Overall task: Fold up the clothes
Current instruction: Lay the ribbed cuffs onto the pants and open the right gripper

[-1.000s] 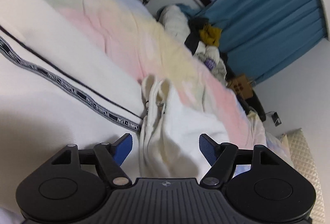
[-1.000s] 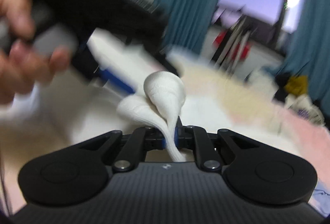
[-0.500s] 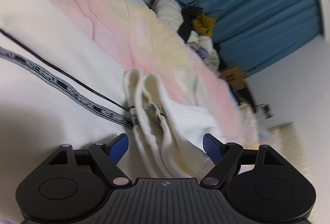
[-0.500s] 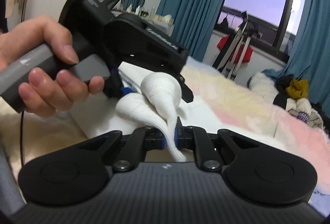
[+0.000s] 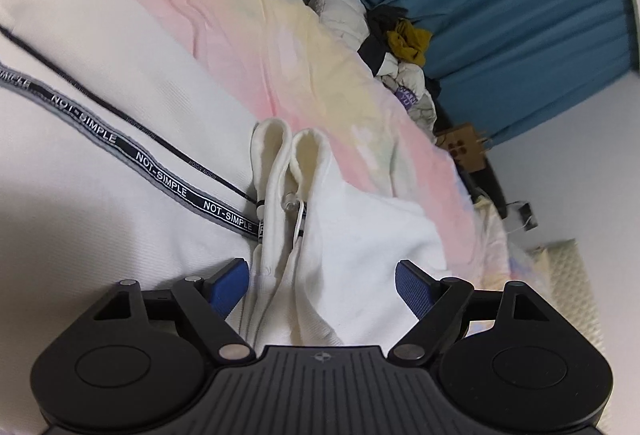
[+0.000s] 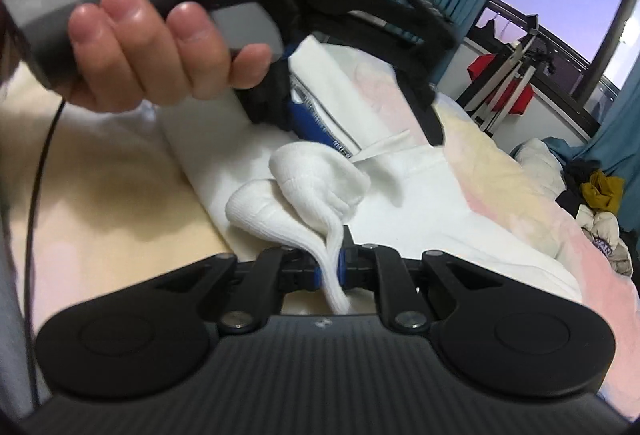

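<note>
The right gripper (image 6: 329,267) is pinching a bunched white cuff (image 6: 304,195) of the white garment (image 5: 360,235), its fingers nearly together with the cloth squeezed between the blue pads. The left gripper (image 5: 322,283) is hanging wide over the other part of the garment; a thick fold with 2 rounded loops (image 5: 288,151) is lying between its fingers, and the pads are not pressing on it. In the right wrist view the person's hand (image 6: 148,47) is gripping the grey handle of that left tool just above the cloth. The garment is lying on the bed (image 5: 256,35), partly on a white sheet with a printed black tape (image 5: 160,171) and partly on the pastel cover.

To do this step well, the left fingers should probably be settling lower around the whole fold before closing, catching every layer and not only the top one, and staying clear of the small cord (image 5: 298,223) in the crease. The right hold should probably be kept taut enough that the cloth is not sagging between the 2 grips.

Compared with 1 second ago, the left fingers have just been opening further, with the fold between them, and the fold is sitting nearer and more central in the left wrist view. The right grip on the cuff is looking unchanged, and the hand on the left tool is filling more of the right wrist view.
</note>
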Demonstrator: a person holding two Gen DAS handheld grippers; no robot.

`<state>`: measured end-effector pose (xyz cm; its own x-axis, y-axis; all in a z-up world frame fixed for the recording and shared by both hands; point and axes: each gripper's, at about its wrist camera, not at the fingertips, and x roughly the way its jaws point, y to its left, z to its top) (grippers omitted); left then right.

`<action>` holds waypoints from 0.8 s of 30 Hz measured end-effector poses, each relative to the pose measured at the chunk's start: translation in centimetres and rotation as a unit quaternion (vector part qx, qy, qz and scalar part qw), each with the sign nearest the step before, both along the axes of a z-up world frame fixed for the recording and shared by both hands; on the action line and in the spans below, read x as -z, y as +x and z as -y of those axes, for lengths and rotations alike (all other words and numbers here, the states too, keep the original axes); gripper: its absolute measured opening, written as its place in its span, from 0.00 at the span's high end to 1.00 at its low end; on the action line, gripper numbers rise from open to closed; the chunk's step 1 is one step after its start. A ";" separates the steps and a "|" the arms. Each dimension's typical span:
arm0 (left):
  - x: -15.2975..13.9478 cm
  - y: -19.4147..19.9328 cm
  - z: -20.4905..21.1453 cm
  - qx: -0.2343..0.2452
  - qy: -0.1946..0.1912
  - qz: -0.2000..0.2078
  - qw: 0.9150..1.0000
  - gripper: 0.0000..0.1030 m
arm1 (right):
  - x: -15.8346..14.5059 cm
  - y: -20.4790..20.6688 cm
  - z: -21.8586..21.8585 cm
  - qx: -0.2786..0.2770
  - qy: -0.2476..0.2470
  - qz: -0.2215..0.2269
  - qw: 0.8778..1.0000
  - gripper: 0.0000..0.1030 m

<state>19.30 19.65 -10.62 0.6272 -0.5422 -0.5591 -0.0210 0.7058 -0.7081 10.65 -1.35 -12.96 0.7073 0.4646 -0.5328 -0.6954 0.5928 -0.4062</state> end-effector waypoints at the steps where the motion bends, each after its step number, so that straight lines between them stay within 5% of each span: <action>1: -0.1 -0.4 0.2 -0.001 0.004 0.004 1.000 0.20 | -0.2 0.0 0.0 0.003 0.007 -0.004 1.000 0.88; 8: -0.7 -1.7 -0.2 -0.023 -0.010 0.028 0.999 0.20 | -1.5 0.5 0.9 0.030 0.073 -0.028 0.996 0.88; 15: -1.4 -2.4 -1.0 -0.042 -0.016 0.049 0.998 0.20 | -0.9 -0.5 1.0 0.042 0.087 -0.025 0.995 0.84; 17: -1.6 -2.5 -1.1 -0.044 -0.009 0.056 0.997 0.20 | -1.5 -0.9 1.4 0.049 0.102 -0.028 0.993 0.71; 19: -1.7 -2.6 -1.0 -0.043 0.002 0.062 0.997 0.20 | -2.3 -0.5 2.1 0.062 0.121 -0.054 0.989 0.45; 24: -1.7 -2.4 -0.4 -0.034 0.021 0.064 0.997 0.20 | -4.5 -2.0 5.3 0.092 0.188 -0.107 0.972 0.39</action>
